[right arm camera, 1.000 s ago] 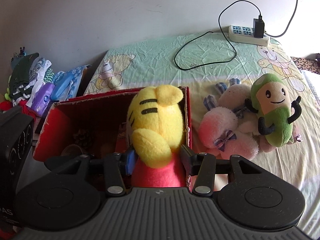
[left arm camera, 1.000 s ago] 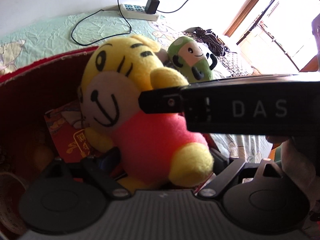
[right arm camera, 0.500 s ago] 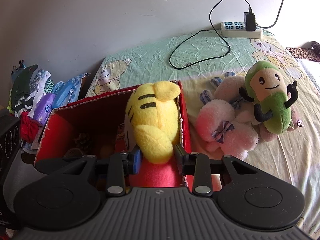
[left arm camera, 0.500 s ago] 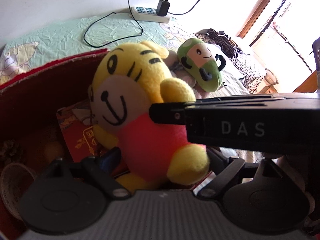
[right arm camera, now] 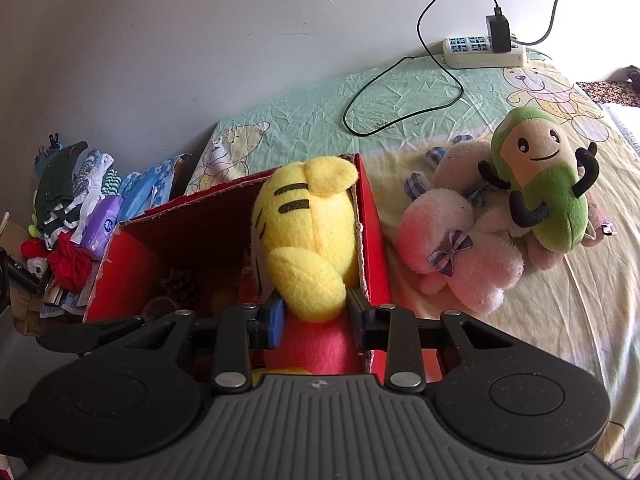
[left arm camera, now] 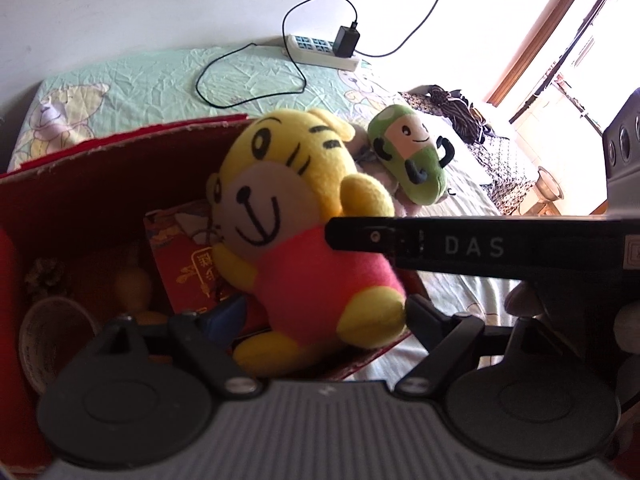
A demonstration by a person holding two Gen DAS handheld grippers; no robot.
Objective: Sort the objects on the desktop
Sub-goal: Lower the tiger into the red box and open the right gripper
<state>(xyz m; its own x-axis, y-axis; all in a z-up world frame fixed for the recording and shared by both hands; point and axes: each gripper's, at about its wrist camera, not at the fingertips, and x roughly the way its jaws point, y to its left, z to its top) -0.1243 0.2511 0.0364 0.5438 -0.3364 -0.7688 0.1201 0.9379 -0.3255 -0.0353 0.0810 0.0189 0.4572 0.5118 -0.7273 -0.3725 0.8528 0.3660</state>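
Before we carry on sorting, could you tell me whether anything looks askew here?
Yes: the yellow tiger plush sits tilted against the red box wall, head above the rim, instead of lying inside.

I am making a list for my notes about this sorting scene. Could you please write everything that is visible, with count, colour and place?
tiger toy: one, yellow with a pink body, in the box against its right wall
box: one, red, on the bed
red packet: one, red with gold print, inside the box
pine cone: one, brown, inside the box
green toy: one, green and beige, on the pink toys
pink toys: a pile, count unclear, right of the box
power strip: one, white, with a black charger and cable, by the wall
clothes: a pile, mixed colours, left of the bed
bed sheet: one, green with bears
right gripper: black, jaws closing on the tiger toy
left gripper: black, jaws closing, tiger toy between them
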